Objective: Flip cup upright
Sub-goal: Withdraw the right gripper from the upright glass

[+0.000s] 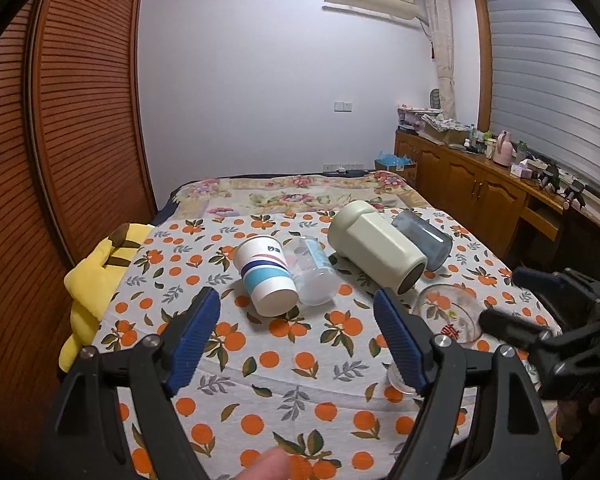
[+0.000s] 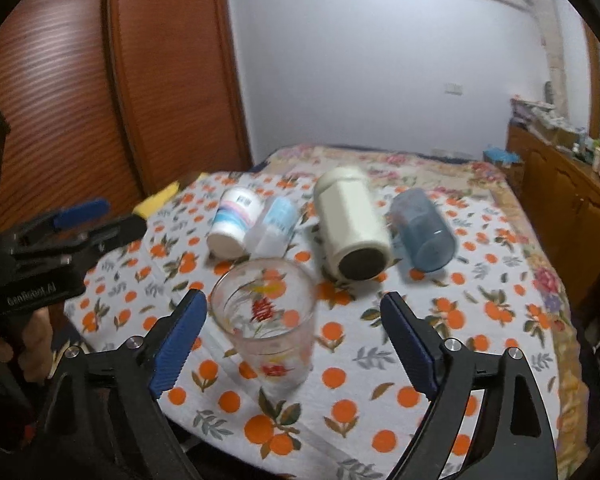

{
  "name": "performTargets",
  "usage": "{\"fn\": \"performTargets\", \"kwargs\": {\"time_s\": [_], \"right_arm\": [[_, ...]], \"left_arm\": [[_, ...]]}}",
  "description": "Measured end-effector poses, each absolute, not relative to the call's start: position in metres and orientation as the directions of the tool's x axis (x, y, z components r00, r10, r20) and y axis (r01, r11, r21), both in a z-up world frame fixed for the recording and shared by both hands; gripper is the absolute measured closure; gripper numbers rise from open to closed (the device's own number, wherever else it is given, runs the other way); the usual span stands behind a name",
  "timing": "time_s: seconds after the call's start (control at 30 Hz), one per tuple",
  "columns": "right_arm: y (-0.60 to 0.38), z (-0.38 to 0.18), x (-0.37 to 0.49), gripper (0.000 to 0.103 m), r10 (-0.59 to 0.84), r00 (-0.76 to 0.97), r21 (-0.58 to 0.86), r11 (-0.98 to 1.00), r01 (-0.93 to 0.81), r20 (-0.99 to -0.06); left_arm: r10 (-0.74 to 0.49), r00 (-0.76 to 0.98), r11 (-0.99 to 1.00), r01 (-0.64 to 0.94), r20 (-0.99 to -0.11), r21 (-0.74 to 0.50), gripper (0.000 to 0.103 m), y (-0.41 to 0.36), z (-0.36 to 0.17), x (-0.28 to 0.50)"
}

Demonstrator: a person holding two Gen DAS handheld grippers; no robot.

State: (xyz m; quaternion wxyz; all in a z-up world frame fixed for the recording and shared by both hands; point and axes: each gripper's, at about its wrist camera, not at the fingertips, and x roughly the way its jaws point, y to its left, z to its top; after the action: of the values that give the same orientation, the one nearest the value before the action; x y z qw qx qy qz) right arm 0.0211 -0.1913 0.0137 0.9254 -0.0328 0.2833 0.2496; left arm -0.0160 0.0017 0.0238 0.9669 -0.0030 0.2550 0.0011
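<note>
We see our left gripper (image 1: 296,316) low in the left wrist view, its ribbed blue pads (image 1: 196,336) spread wide with nothing between them and bare orange-print tablecloth (image 1: 300,364) filling the gap. In the right wrist view our right gripper (image 2: 292,332) is equally wide apart, and the glass cup (image 2: 266,320) stands upright at centre frame between the pads, touching neither. It is clear glass, tapering to its base, printed with red and yellow flowers. Above it, across the middle of the frame, four cups lie on their sides: a striped paper cup (image 2: 234,222) touching a clear plastic cup (image 2: 274,224) with a pale blue label, then a cream faceted mug (image 2: 350,222) with a dark mouth facing us, then a smoky blue tumbler (image 2: 422,232) just beside it. The cloth's left edge runs near a yellow plush (image 1: 96,272) at the left of the left wrist view, under a slatted wooden wardrobe (image 1: 80,120); a wooden sideboard (image 1: 472,188) bounds the right. Open cloth lies in the lower frame.
</note>
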Motion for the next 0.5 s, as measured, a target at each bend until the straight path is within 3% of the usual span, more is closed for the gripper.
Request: {"fn": "performTargets", "kwargs": {"time_s": [0.1, 0.5], "right_arm": [[-0.205, 0.019, 0.017, 0.002, 0.418, 0.756, 0.088, 0.895, -0.436, -0.504], [-0.229, 0.017, 0.010, 0.000, 0.374, 0.801, 0.087, 0.921, -0.380, -0.467]], "left_arm": [[0.011, 0.874, 1.000, -0.010, -0.486, 0.006, 0.019, -0.006, 0.026, -0.020], [0.014, 0.879, 1.000, -0.007, -0.477, 0.018, 0.012, -0.022, 0.027, -0.033]]}}
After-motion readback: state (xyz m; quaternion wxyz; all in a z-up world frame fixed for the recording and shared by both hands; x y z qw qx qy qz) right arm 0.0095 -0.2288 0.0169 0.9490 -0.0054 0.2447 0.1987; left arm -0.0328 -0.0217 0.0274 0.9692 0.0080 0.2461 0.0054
